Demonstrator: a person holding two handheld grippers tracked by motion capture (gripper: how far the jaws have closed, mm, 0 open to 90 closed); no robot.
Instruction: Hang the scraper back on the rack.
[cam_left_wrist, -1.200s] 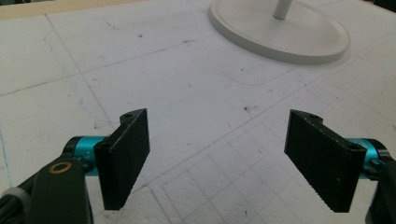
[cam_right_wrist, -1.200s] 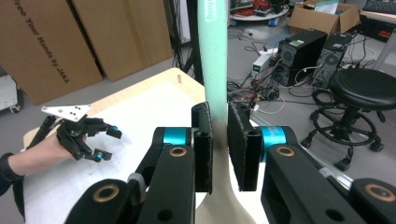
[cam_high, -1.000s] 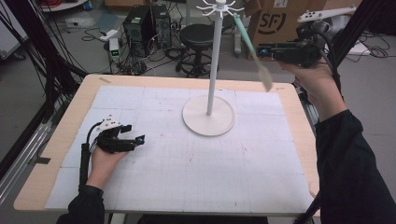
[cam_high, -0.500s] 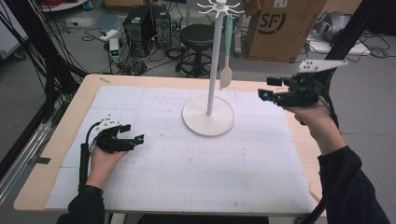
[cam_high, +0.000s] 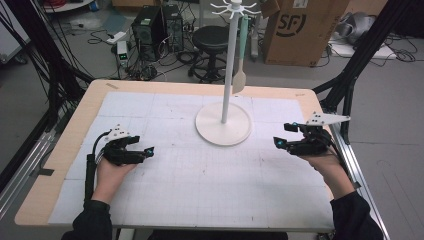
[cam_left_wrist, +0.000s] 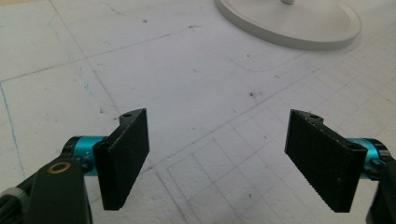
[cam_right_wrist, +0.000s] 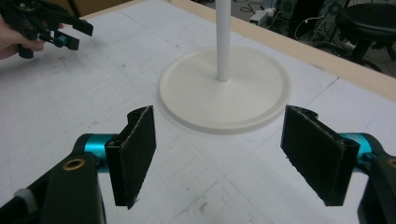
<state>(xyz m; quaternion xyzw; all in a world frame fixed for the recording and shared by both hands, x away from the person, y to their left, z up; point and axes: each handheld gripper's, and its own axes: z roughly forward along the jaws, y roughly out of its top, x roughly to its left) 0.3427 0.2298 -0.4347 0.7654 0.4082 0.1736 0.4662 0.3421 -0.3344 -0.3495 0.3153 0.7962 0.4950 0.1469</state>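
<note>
A white stand (cam_high: 229, 65) with a round base (cam_high: 223, 129) rises at the table's middle back. From its hooked top hangs a spatula (cam_high: 240, 55) with a pale green handle and a tan blade. My right gripper (cam_high: 281, 140) rests low at the table's right side, open and empty, facing the base (cam_right_wrist: 224, 95). My left gripper (cam_high: 148, 151) lies at the left on the white mat, open and empty too. The base's edge (cam_left_wrist: 289, 25) shows far ahead of the left jaws. The left gripper (cam_right_wrist: 70, 35) also appears far off in the right gripper view.
The white gridded mat (cam_high: 200, 175) covers a wooden table (cam_high: 90, 100). Behind the table stand a black stool (cam_high: 212, 37), computer boxes (cam_high: 157, 22) and a cardboard box (cam_high: 295, 27). Black frame bars (cam_high: 350, 75) rise at the right.
My right gripper has let go of the spatula, which now hangs from the stand's top, and has come down from the back right to the table. The left gripper has not moved.
</note>
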